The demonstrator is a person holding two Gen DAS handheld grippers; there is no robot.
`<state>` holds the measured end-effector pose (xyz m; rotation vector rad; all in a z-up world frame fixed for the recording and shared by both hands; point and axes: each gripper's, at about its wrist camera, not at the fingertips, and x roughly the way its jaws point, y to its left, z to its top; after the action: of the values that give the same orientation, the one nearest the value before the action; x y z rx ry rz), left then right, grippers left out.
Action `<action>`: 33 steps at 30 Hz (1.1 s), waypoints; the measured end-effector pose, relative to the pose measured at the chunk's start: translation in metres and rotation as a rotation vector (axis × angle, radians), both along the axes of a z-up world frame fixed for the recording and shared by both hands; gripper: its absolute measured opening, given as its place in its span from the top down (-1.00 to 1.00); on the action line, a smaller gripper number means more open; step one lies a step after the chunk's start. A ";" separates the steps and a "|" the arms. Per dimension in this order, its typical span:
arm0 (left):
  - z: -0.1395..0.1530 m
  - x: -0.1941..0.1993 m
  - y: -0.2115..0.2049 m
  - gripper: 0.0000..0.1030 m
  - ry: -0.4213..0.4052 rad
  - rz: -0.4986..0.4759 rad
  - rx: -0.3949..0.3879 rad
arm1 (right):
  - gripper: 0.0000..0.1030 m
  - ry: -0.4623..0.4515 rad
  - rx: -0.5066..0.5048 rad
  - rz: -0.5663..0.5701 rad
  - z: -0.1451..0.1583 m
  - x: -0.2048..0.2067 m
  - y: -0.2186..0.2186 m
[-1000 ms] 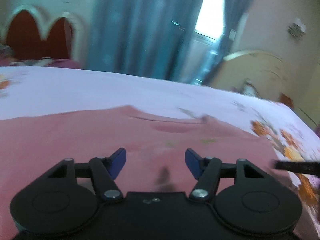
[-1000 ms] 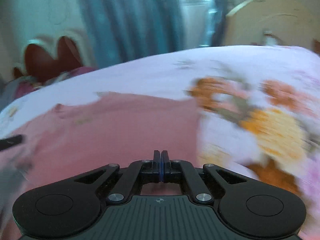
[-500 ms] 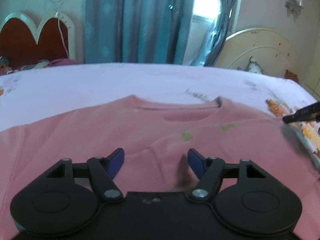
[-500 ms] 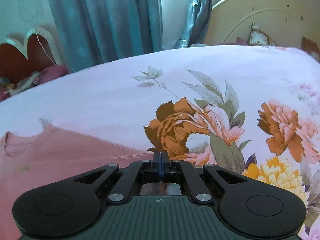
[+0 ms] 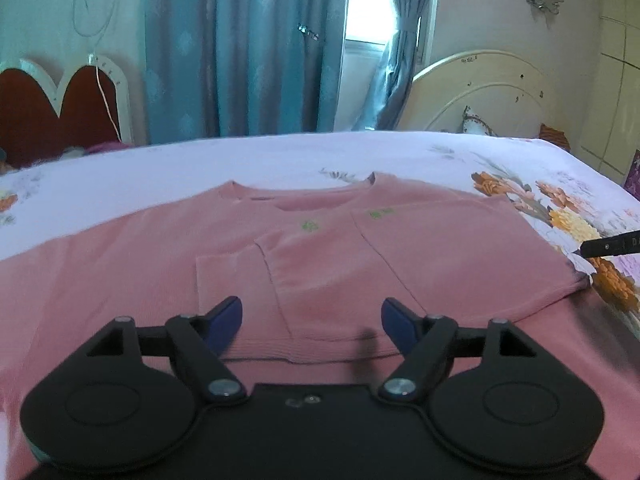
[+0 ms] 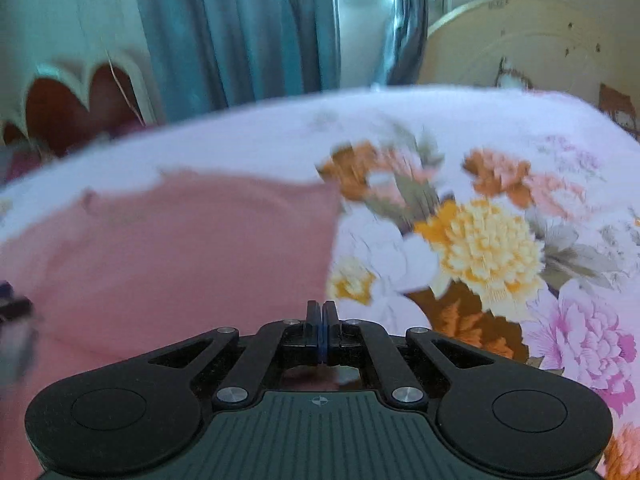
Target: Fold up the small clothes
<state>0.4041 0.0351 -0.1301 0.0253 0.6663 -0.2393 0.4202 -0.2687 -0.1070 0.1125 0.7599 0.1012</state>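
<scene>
Pink shirt [image 5: 328,264] lies flat on the bed [image 5: 280,156], spread across the floral sheet. Its neckline points away from the left wrist camera, toward the curtains [image 5: 248,48], and its hem lies nearest the lens, so collar to hem runs away from the viewer. The wider span runs side to side: one sleeve stretches out to the left, while the right sleeve is folded inward across the chest, its cuff ending near the middle of the body. Small green marks sit below the collar.

Just above the near hem hangs the left gripper [image 5: 312,316], jaws opening, with only bare cloth showing in the gap and neither blue pad pressing on it. At the shirt's right edge, over the printed flowers, is the right gripper [image 6: 321,314], its jaws pressed together with nothing seen between them; its own view is blurred.

Beyond the bed stand a cream headboard [image 5: 492,92] and a red heart-shaped one [image 5: 60,120].
</scene>
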 end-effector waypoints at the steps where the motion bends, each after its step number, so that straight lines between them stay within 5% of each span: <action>1: -0.005 0.005 0.000 -0.43 0.036 0.005 -0.006 | 1.00 0.028 -0.011 0.007 -0.006 0.004 0.004; 2: -0.012 0.010 0.001 -0.43 0.079 0.017 -0.004 | 1.00 0.108 -0.032 0.002 -0.019 0.011 0.008; 5: -0.010 0.009 -0.001 -0.44 0.069 -0.011 0.046 | 1.00 0.129 -0.039 0.007 -0.014 0.008 0.015; 8: -0.008 0.002 0.013 -0.49 0.062 0.013 0.025 | 1.00 0.040 -0.019 -0.011 0.000 -0.007 0.015; 12: -0.005 -0.012 0.051 -0.75 0.054 0.139 0.011 | 0.85 0.037 -0.006 -0.041 0.005 -0.012 0.022; 14: -0.001 -0.022 0.079 -0.75 0.047 0.204 -0.004 | -0.53 0.017 0.024 -0.024 0.006 -0.013 0.030; 18: 0.008 -0.048 0.157 -0.46 0.008 0.410 -0.053 | -0.43 -0.010 0.049 0.039 0.008 -0.016 0.058; 20: 0.010 -0.062 0.201 -0.44 0.005 0.534 -0.074 | -0.25 0.001 0.080 0.042 0.006 -0.012 0.070; 24: 0.012 -0.086 0.288 -0.40 0.005 0.737 -0.093 | -0.24 0.034 0.134 0.030 0.001 -0.001 0.093; 27: 0.009 -0.100 0.352 -0.30 -0.008 0.868 -0.237 | -0.24 0.048 0.152 0.035 0.000 0.005 0.111; 30: -0.003 -0.116 0.415 -0.14 -0.074 0.960 -0.514 | -0.24 0.051 0.145 0.048 0.003 0.009 0.129; 33: -0.010 -0.117 0.452 -0.03 -0.129 1.009 -0.682 | -0.24 0.045 0.132 0.060 0.007 0.011 0.143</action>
<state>0.2870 0.4874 -0.1403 -0.9231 0.3764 0.5157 0.4316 -0.1257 -0.1003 0.2183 0.8014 0.2066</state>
